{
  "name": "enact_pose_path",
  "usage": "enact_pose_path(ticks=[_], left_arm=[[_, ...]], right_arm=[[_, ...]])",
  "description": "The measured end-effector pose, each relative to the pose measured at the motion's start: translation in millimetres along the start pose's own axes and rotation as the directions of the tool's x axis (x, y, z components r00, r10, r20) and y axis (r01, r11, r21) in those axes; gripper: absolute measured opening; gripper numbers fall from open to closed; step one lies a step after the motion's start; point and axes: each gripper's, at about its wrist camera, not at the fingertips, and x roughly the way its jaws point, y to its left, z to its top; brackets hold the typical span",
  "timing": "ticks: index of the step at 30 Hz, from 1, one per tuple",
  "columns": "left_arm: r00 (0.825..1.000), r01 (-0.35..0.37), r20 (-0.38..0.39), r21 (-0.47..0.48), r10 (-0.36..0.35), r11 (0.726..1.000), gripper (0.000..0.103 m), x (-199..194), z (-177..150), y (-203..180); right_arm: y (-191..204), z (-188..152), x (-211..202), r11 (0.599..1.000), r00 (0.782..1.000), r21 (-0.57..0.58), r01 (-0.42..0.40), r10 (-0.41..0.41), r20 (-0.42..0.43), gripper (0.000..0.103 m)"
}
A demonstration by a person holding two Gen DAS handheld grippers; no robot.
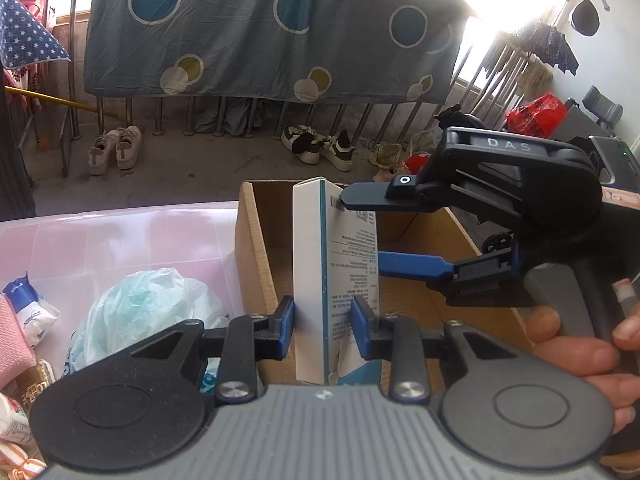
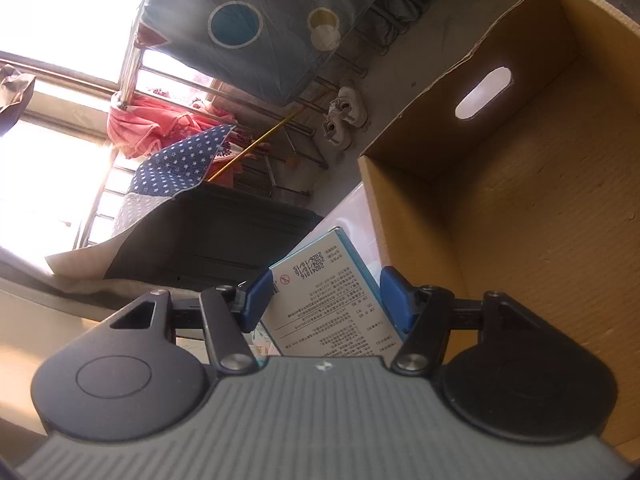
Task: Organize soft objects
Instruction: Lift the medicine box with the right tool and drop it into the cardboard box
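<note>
A tall white and teal printed carton (image 1: pixel 308 260) stands upright in my left gripper (image 1: pixel 322 320), whose blue pads press on its two narrow sides. My right gripper (image 1: pixel 362 232) comes in from the right and clamps the same carton higher up, one finger at its top edge and one across its printed face. In the right wrist view the carton (image 2: pixel 316 264) sits between the pads of the right gripper (image 2: pixel 326 300), and both pads touch it. An open, empty cardboard box (image 1: pixel 256 240) lies just behind and below the carton, seen again as the cardboard box (image 2: pixel 520 200) with an oval handle hole.
A pale pink plastic bin (image 1: pixel 120 232) at the left holds a crumpled plastic bag (image 1: pixel 148 304), a tissue pack (image 1: pixel 28 312) and a pink cloth (image 1: pixel 12 340). A person's hand (image 1: pixel 580 352) holds the right gripper's handle. Shoes (image 1: pixel 116 150) and a hanging spotted sheet (image 1: pixel 260 40) are beyond.
</note>
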Motion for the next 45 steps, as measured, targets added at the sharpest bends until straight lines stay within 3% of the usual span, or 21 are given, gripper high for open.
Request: enact_pose_path(ticks=[7, 9, 15, 19, 27, 33, 36, 41, 45], left_arm=[[0.995, -0.055, -0.080, 0.015, 0.056, 0.998, 0.034, 74, 34, -14], [0.994, -0.070, -0.080, 0.000, 0.070, 0.998, 0.043, 80, 37, -11], [0.994, -0.074, -0.077, -0.024, 0.072, 0.997, 0.048, 76, 38, 7], [0.995, -0.078, -0.058, -0.023, 0.076, 0.997, 0.054, 60, 37, 13], [0.992, -0.118, -0.042, -0.077, 0.115, 0.990, 0.064, 19, 22, 46], [0.984, -0.178, -0.035, -0.110, 0.175, 0.978, 0.068, -14, 3, 80], [0.980, -0.199, -0.026, -0.129, 0.198, 0.971, 0.069, -33, -7, 96], [0.967, -0.248, 0.023, -0.158, 0.254, 0.956, 0.074, -79, -26, 122], [0.941, -0.317, 0.079, -0.145, 0.330, 0.937, 0.076, -121, -45, 141]], right_arm=[[-56, 70, 32, 0.995, 1.000, 0.095, 0.025, -0.023, -0.020, 0.060], [-68, 86, 46, 0.994, 0.999, 0.106, 0.019, -0.016, -0.031, 0.060], [-106, 96, 75, 0.982, 0.997, 0.173, 0.071, -0.063, -0.046, 0.060], [-119, 86, 81, 0.976, 0.990, 0.168, 0.136, -0.129, -0.048, 0.060], [-120, 70, 110, 0.958, 0.971, 0.159, 0.237, -0.230, -0.061, 0.048], [-113, 53, 139, 0.964, 0.970, 0.134, 0.228, -0.212, -0.122, 0.049], [-105, 49, 142, 0.966, 0.968, 0.100, 0.236, -0.225, -0.111, 0.049], [-97, 47, 116, 0.968, 0.975, 0.118, 0.223, -0.219, -0.044, 0.050], [-78, 41, 81, 0.981, 0.986, 0.106, 0.161, -0.164, 0.014, 0.050]])
